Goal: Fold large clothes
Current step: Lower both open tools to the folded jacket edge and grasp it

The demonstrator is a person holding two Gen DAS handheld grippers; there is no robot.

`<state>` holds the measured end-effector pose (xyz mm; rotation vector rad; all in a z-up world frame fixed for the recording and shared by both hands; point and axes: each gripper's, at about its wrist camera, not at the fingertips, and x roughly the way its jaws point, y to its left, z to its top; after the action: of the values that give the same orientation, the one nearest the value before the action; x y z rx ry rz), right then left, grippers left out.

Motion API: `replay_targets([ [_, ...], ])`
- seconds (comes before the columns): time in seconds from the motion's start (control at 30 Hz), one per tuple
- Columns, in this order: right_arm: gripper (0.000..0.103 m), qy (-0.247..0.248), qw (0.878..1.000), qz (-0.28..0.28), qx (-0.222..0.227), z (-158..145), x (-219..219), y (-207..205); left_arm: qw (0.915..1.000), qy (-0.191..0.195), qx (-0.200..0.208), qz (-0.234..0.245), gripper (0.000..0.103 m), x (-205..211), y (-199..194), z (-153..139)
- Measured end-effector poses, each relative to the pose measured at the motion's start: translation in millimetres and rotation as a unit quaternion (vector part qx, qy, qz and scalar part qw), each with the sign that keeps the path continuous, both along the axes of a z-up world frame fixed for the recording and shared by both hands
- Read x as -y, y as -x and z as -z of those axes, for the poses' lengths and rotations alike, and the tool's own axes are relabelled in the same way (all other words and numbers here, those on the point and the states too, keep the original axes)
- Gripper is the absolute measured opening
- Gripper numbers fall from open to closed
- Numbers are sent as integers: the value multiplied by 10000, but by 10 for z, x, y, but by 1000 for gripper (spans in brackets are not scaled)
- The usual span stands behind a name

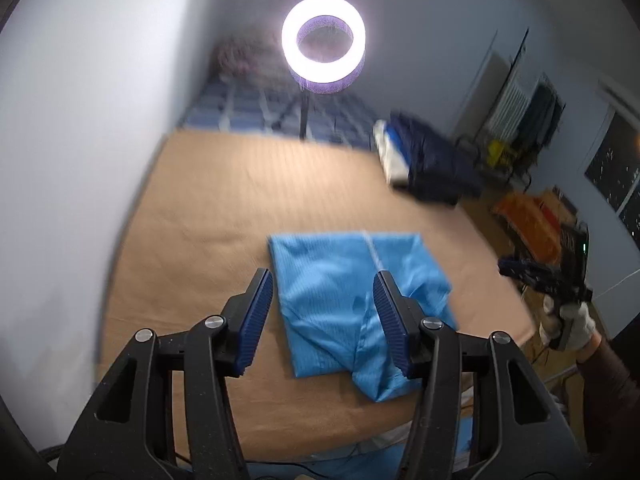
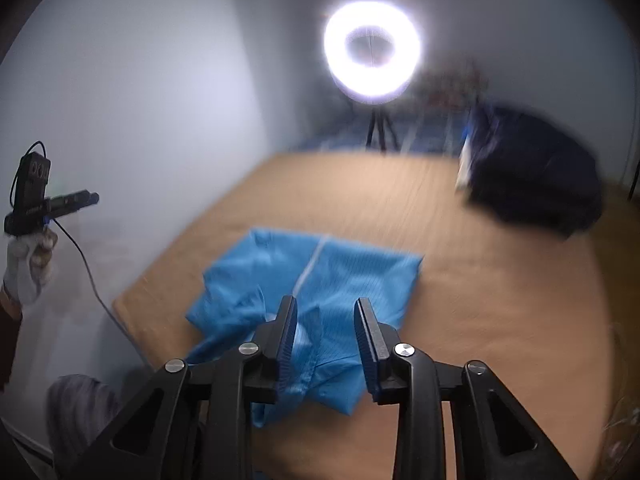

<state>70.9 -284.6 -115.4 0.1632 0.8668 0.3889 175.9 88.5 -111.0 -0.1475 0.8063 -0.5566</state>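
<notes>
A light blue garment lies folded into a rough rectangle on the tan bed surface, a white zipper line running down it. My left gripper is open and empty, raised above the garment's near part. The right wrist view shows the same garment, with a loose flap bunched at its left side. My right gripper is open and empty above the garment's near edge. The right gripper also shows in the left wrist view at the far right, held in a gloved hand off the bed.
A pile of dark navy and white clothes sits at the bed's far right corner. A lit ring light on a tripod stands behind the bed. White wall on the left. Orange boxes and clutter on the floor at right.
</notes>
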Motion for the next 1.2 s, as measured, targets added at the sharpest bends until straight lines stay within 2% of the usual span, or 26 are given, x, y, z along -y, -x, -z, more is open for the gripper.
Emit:
replay_targets([
  [0.1, 27, 103, 9995, -15, -296, 420, -163, -285, 9992, 70, -343, 180, 49, 302, -185, 460],
  [0.17, 27, 154, 9989, 7, -434, 631, -227, -407, 9984, -55, -498, 258, 49, 511, -309, 751],
  [0.3, 27, -43, 9964, 241, -813, 1089, -183, -644, 9957, -76, -845, 383, 46, 802, -525, 1229],
  [0.37, 27, -152, 9945, 364, -966, 1282, -164, -683, 9945, -294, -931, 386, 46, 903, -628, 1461],
  [0.43, 27, -134, 9925, 357, -1162, 1418, -194, -630, 9910, -769, -1022, 386, 46, 969, -694, 1726],
  [0.5, 28, -12, 9911, 209, -1312, 1561, -289, -518, 9875, -874, -1227, 456, 43, 952, -709, 1945],
  [0.6, 28, 263, 9915, -73, -1276, 1541, -397, -373, 9887, -822, -1124, 563, 41, 865, -656, 1923],
  [0.73, 29, 49, 9941, -7, -1086, 1252, -201, -298, 9921, -322, -1152, 370, 41, 605, -645, 1719],
  [0.77, 31, 24, 9948, 28, -1017, 1206, -161, -296, 9921, -160, -1207, 292, 45, 515, -667, 1671],
  [0.8, 37, -104, 9957, 89, -915, 1136, -71, -284, 9913, 49, -1304, 189, 49, 435, -708, 1656],
  [0.83, 52, -267, 9958, 153, -860, 1097, 15, -282, 9890, 300, -1446, 73, 61, 351, -764, 1660],
  [0.87, 61, -409, 9954, 233, -837, 1078, 94, -282, 9855, 545, -1608, -18, 68, 282, -811, 1679],
  [0.9, 75, -571, 9941, 384, -838, 1084, 197, -293, 9781, 909, -1868, -92, 70, 204, -886, 1730],
  [1.0, 78, -1084, 9860, 704, -1053, 1210, 427, -349, 9497, 1806, -2549, -236, 70, 75, -1089, 1925],
  [1.07, 77, -1531, 9756, 841, -1331, 1376, 556, -402, 9355, 2155, -2783, -296, 70, 28, -1165, 2028],
  [1.2, 76, -1965, 9621, 792, -1716, 1650, 622, -446, 9204, 2380, -3085, -316, 70, 23, -1263, 2198],
])
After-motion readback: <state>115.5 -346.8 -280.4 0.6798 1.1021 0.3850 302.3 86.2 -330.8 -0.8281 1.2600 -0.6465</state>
